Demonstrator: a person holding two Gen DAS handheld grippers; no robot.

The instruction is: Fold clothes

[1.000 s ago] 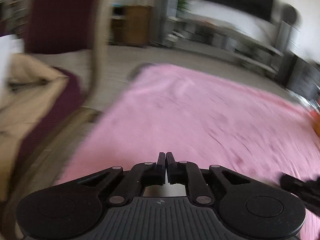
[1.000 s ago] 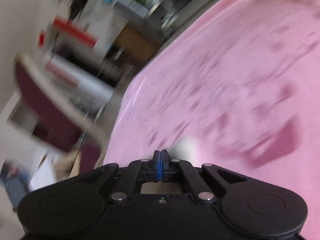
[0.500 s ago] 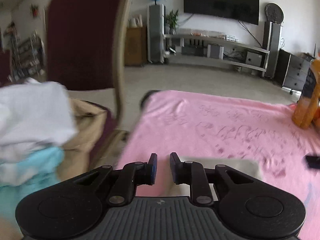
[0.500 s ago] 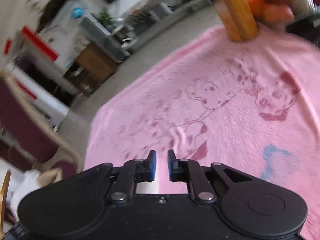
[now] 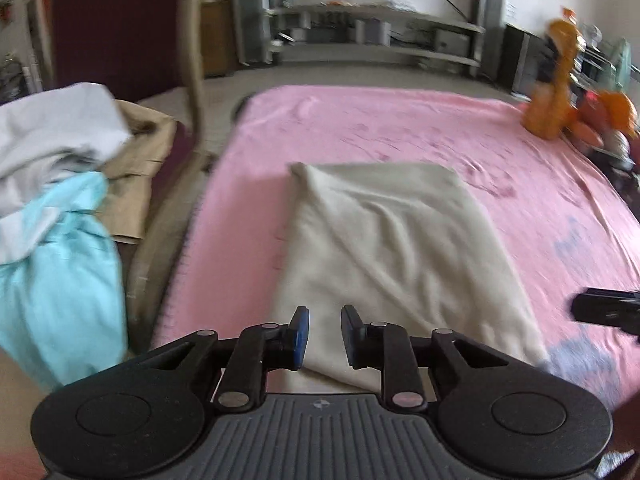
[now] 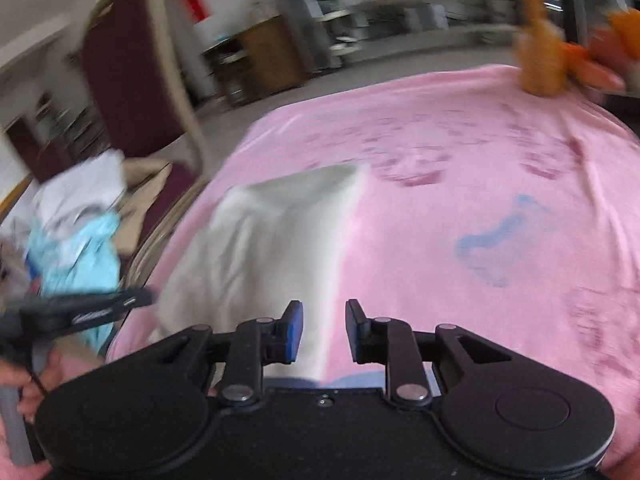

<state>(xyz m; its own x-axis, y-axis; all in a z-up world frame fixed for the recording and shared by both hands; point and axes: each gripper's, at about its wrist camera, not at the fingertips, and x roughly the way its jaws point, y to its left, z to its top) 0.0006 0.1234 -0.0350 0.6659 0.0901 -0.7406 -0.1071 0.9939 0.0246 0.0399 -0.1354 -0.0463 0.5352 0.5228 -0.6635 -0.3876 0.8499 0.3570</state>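
Observation:
A folded cream garment [image 5: 396, 248] lies flat on the pink blanket [image 5: 440, 128]; it also shows in the right wrist view [image 6: 264, 240]. My left gripper [image 5: 323, 334] is open and empty, just above the garment's near edge. My right gripper [image 6: 323, 330] is open and empty, above the garment's near right edge. The right gripper's tip shows at the right edge of the left wrist view [image 5: 608, 310]. The left gripper shows at the left of the right wrist view [image 6: 84, 312].
A maroon chair [image 5: 120, 28] stands left of the blanket with a pile of white [image 5: 56, 132], tan [image 5: 140, 168] and light blue clothes [image 5: 64, 272]. Orange plush toys [image 5: 560, 88] sit at the blanket's far right. A TV stand [image 5: 380, 20] lies beyond.
Both grippers went from shut to open and pulled back and up from the blanket. The folded cream garment now lies released in front of them.

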